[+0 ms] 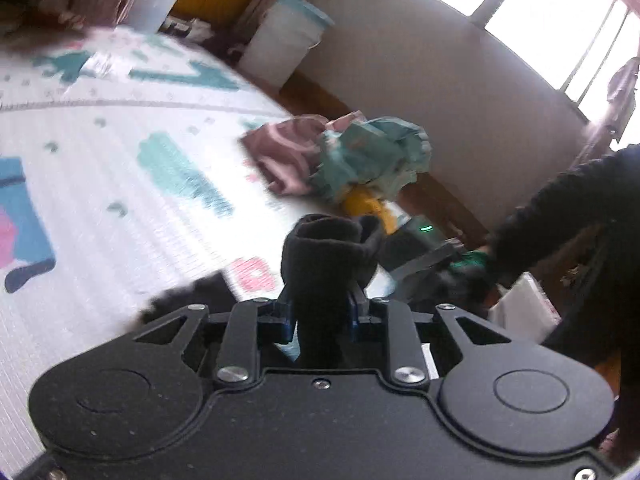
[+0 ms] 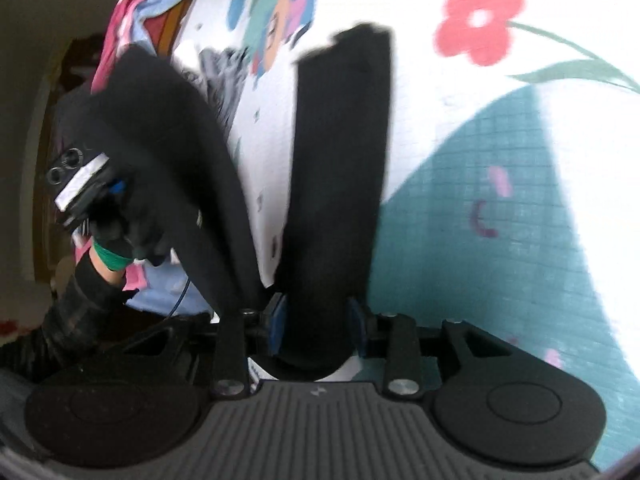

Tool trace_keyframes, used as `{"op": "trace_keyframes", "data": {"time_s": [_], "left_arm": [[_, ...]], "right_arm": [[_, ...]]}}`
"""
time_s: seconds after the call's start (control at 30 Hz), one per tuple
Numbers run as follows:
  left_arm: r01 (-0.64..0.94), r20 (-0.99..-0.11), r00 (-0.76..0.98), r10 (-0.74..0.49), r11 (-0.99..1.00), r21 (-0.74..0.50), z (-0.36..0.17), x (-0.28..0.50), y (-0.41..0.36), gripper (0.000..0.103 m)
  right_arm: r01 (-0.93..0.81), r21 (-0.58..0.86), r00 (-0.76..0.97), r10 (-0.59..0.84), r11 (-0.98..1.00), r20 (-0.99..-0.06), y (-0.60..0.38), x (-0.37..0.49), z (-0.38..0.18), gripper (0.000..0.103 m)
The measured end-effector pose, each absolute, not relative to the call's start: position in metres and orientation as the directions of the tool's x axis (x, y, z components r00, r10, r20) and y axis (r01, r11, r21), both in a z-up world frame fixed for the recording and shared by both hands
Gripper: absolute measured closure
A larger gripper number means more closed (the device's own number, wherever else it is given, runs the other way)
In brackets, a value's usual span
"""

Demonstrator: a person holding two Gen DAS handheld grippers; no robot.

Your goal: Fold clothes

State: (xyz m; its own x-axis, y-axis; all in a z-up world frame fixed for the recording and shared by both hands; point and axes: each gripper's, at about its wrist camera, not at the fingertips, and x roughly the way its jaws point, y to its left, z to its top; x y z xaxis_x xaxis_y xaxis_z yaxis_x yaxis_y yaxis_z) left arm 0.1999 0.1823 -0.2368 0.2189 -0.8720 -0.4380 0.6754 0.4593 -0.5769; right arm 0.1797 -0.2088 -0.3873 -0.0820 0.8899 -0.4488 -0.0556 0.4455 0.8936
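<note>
We've got one black garment (image 2: pixel 336 184) pinched in both grippers at once, lifted off the play mat (image 1: pixel 120 184). The left gripper (image 1: pixel 322 312) is clamped on a bunched, rolled-over wad of the black fabric that stands up right btwn its blue pads. The right gripper (image 2: pixel 318 324) is likewise closed on the cloth — a long flat band of it runs straight out from the jaws, away from the camera, w/ a second fold sweeping off toward the left hand (image 2: pixel 120 236).

Key relation: the garment's long axis lies roughly along the right gripper's fingers, and the cloth bridges the two grippers, so neither is nearer — both already hold it. In the left wrist view the right gripper sits close by, just to the right and a bit ahead. Whether we're spreading it to lay flat or bringing ends together for a fold, we can't tell from this.

Surface: a white quilted play mat w/ teal patches and a red flower print (image 2: pixel 480 24), looks soft and flat. A heap of crumpled clothes — pinkish-mauve and teal (image 1: pixel 340 156) — sits at the mat's far edge. Room: wood floor, pale wall, white buckets (image 1: pixel 284 48), bright windows (image 1: pixel 552 20). Frames are motion-blurred.
</note>
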Motion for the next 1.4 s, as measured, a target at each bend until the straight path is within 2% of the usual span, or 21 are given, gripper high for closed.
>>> {"op": "trace_keyframes", "data": {"time_s": [0.2, 0.47, 0.57, 0.67, 0.7, 0.77, 0.87, 0.93, 1.0, 1.1, 1.23, 1.4], "left_arm": [[0.615, -0.479, 0.192, -0.857, 0.485, -0.622, -0.276, 0.228, 0.176, 0.081], [0.46, -0.544, 0.213, -0.811, 0.575, -0.677, -0.31, 0.244, 0.177, 0.081], [0.408, -0.577, 0.248, -0.778, 0.624, -0.666, -0.312, 0.242, 0.178, 0.071], [0.396, -0.579, 0.311, -0.754, 0.657, -0.642, -0.296, 0.236, 0.181, 0.052], [0.38, -0.576, 0.341, -0.743, 0.669, -0.638, -0.289, 0.234, 0.186, 0.041], [0.358, -0.56, 0.386, -0.733, 0.679, -0.641, -0.276, 0.229, 0.197, 0.04], [0.388, -0.567, 0.473, -0.675, 0.737, -0.554, -0.248, 0.21, 0.213, 0.04], [0.487, -0.544, 0.513, -0.664, 0.747, -0.453, -0.226, 0.182, 0.21, 0.041], [0.627, -0.531, 0.51, -0.677, 0.715, -0.31, -0.211, 0.142, 0.198, 0.042], [0.781, -0.589, 0.452, -0.669, 0.616, -0.101, -0.219, 0.094, 0.163, 0.049], [0.843, -0.627, 0.391, -0.673, 0.535, -0.048, -0.244, 0.067, 0.141, 0.056], [0.802, -0.674, 0.408, -0.616, 0.595, -0.058, -0.285, 0.076, 0.144, 0.057]], "right_arm": [[-0.057, 0.882, -0.078, 0.879, 0.467, -0.47, -0.21, 0.174, -0.388, 0.066], [-0.276, 0.822, -0.092, 0.838, 0.498, -0.538, -0.195, 0.158, -0.359, 0.066], [-0.392, 0.758, -0.064, 0.807, 0.521, -0.587, -0.18, 0.156, -0.339, 0.066], [-0.502, 0.679, -0.018, 0.778, 0.536, -0.628, -0.174, 0.155, -0.319, 0.066], [-0.536, 0.65, 0.0, 0.769, 0.54, -0.639, -0.172, 0.155, -0.312, 0.066], [-0.594, 0.598, 0.043, 0.764, 0.537, -0.644, -0.17, 0.152, -0.299, 0.066], [-0.675, 0.505, 0.131, 0.761, 0.538, -0.635, -0.162, 0.144, -0.279, 0.066], [-0.737, 0.43, 0.16, 0.753, 0.522, -0.638, -0.151, 0.139, -0.269, 0.066], [-0.815, 0.332, 0.17, 0.743, 0.475, -0.647, -0.137, 0.128, -0.263, 0.066], [-0.89, 0.19, 0.184, 0.707, 0.415, -0.683, -0.115, 0.111, -0.266, 0.067], [-0.907, 0.127, 0.205, 0.683, 0.402, -0.701, -0.102, 0.1, -0.277, 0.067], [-0.91, 0.088, 0.214, 0.639, 0.406, -0.739, -0.089, 0.105, -0.299, 0.067]]}}
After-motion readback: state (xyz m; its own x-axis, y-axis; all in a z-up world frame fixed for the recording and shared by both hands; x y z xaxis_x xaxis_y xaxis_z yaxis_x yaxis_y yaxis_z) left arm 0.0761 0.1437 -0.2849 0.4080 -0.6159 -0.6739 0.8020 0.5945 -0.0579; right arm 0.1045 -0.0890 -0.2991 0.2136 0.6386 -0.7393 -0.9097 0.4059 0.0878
